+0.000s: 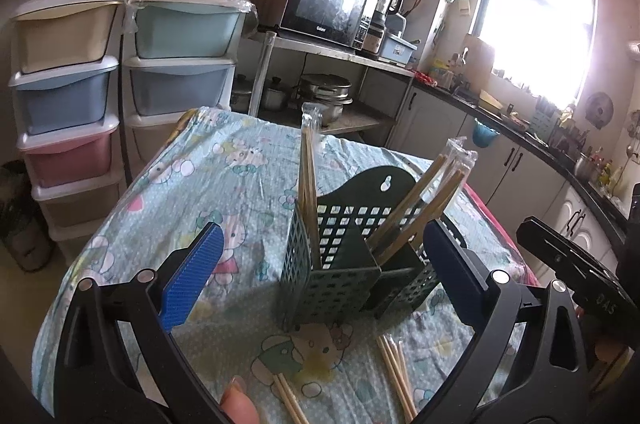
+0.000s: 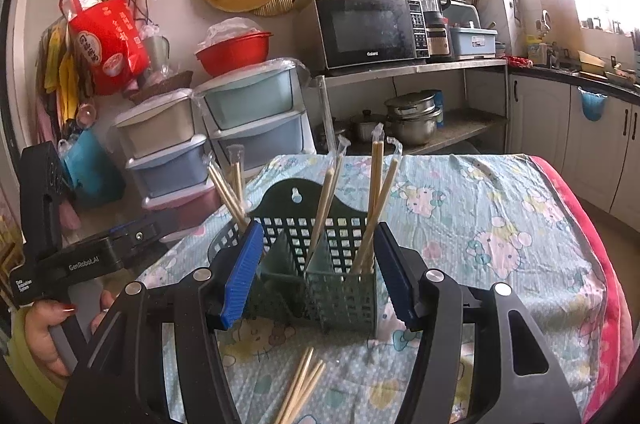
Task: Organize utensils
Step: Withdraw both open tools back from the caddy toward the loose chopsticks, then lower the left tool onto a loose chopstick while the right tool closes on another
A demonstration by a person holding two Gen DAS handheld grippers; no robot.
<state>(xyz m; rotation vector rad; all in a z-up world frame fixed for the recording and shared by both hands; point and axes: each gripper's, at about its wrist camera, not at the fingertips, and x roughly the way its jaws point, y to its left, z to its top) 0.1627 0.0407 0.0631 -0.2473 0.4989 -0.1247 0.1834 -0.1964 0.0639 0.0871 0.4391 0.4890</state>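
The table (image 2: 500, 224), under a pale blue cartoon-print cloth, carries a dark green perforated utensil holder (image 2: 320, 264) standing upright near its middle, its arched back panel with the hanging hole facing away from both cameras. Plastic-sleeved chopsticks (image 2: 378, 199) stand in its compartments with their long axes near vertical, tips up: one pair in the left compartment leans outward, the others lean within the middle and right ones. Loose chopsticks (image 2: 302, 390) lie flat on the cloth just in front of the holder, pointing roughly toward it. The left tool (image 1: 320, 272) and the right tool (image 2: 316, 272) both hang before the holder with fingers spread apart, seemingly touching nothing.
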